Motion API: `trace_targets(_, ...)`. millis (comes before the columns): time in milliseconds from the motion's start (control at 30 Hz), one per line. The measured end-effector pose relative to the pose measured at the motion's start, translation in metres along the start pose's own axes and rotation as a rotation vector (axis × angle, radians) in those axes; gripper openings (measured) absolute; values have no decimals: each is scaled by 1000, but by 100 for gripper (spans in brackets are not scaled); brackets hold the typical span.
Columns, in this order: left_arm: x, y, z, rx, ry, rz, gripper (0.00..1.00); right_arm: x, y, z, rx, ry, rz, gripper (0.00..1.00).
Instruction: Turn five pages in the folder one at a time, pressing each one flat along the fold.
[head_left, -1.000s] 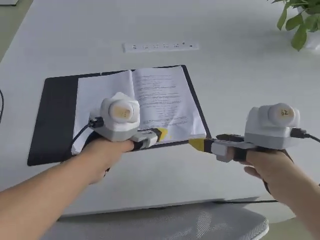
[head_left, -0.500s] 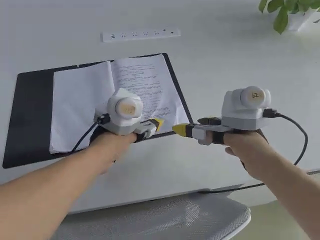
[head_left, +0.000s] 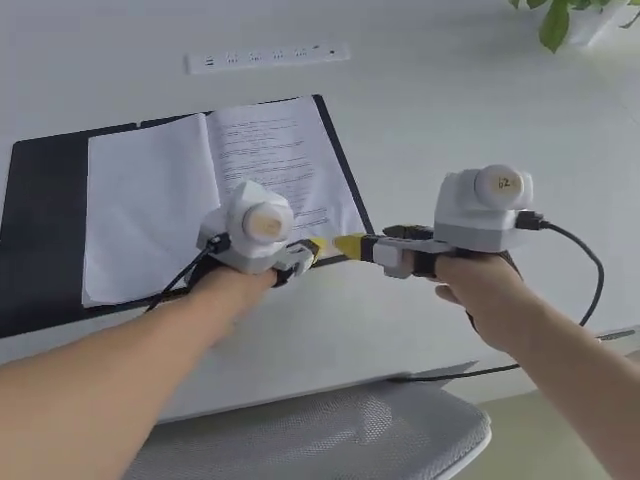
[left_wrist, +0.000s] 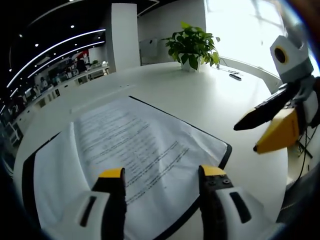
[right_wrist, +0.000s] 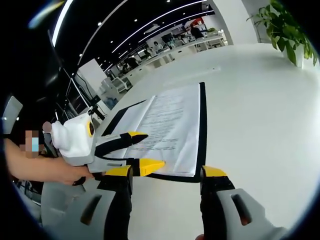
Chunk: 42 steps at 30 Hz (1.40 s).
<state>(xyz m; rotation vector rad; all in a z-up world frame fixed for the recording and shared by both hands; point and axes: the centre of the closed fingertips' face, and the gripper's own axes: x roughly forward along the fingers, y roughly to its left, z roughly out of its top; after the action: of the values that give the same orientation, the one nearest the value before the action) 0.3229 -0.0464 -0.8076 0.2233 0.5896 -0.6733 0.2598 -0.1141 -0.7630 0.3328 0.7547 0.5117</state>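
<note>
Left tongs (left_wrist: 162, 175) and right tongs (right_wrist: 167, 172) are both spread, holding nothing, tips near each other by the near right corner of the folder (head_left: 150, 220), which lies open on the white tabletop (head_left: 450, 120).

The black folder (head_left: 40, 250) lies open and flat on the white bench (head_left: 450, 120), its right page (head_left: 275, 165) printed with text.
</note>
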Motion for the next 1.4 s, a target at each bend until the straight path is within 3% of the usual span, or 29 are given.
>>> trace_targets(267,0,-7,1,9,-12,-40,49,4,-1,-2,41,-18,8,51)
trace_targets(600,0,-1,2,-10,-28,-20,41,11,0,2,52,-29,15,50)
trace_targets(633,0,-1,2,-18,-26,-20,35,12,0,2,51,-29,15,50)
trace_targets(667,0,5,3,-17,-27,7,21,13,0,2,50,-29,15,50)
trace_targets(700,-1,16,2,-9,-18,61,13,14,0,3,49,-28,15,50)
trace_targets(733,2,10,3,-14,-23,16,12,15,0,4,49,-27,16,50)
trace_targets(900,1,10,2,12,-15,14,11,19,1,9,44,-37,21,49)
trace_targets(1400,-1,9,4,-36,-15,14,3,23,0,13,52,-59,22,47)
